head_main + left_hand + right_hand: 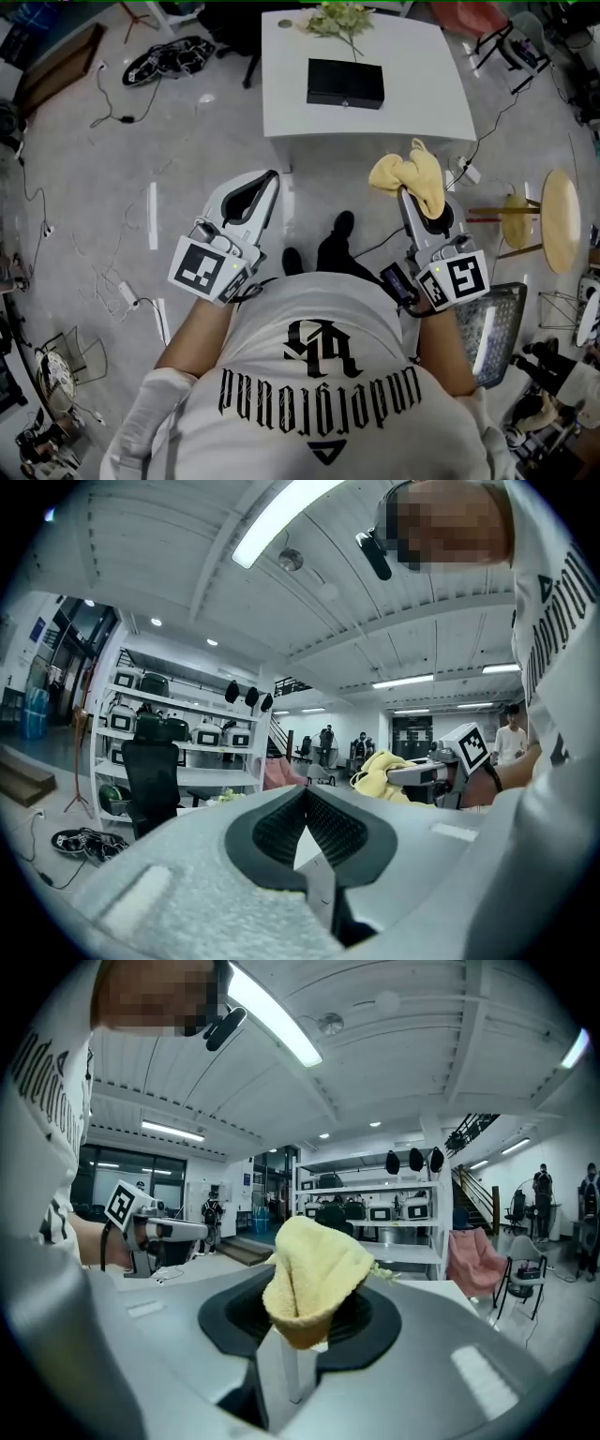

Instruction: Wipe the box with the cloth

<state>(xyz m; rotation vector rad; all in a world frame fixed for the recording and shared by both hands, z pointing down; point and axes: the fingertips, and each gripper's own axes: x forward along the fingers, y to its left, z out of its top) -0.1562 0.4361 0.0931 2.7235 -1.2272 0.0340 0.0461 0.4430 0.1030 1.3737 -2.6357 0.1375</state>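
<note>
A black flat box (345, 82) lies on the white table (422, 112) ahead of me. My right gripper (404, 190) is shut on a yellow cloth (412, 178), which bunches out of its jaws near the table's front edge; the cloth (314, 1274) fills the middle of the right gripper view. My left gripper (272, 177) is shut and holds nothing, just short of the table's front left corner. In the left gripper view its jaws (305, 794) meet, and the cloth (382, 773) with the right gripper shows at the right.
A bunch of pale green flowers (339, 17) lies at the table's far edge. Cables and a black bundle (169, 58) lie on the floor at left. A round wooden stool (560, 220) and a mesh basket (502, 328) stand at right. Shelving (178, 733) stands beyond.
</note>
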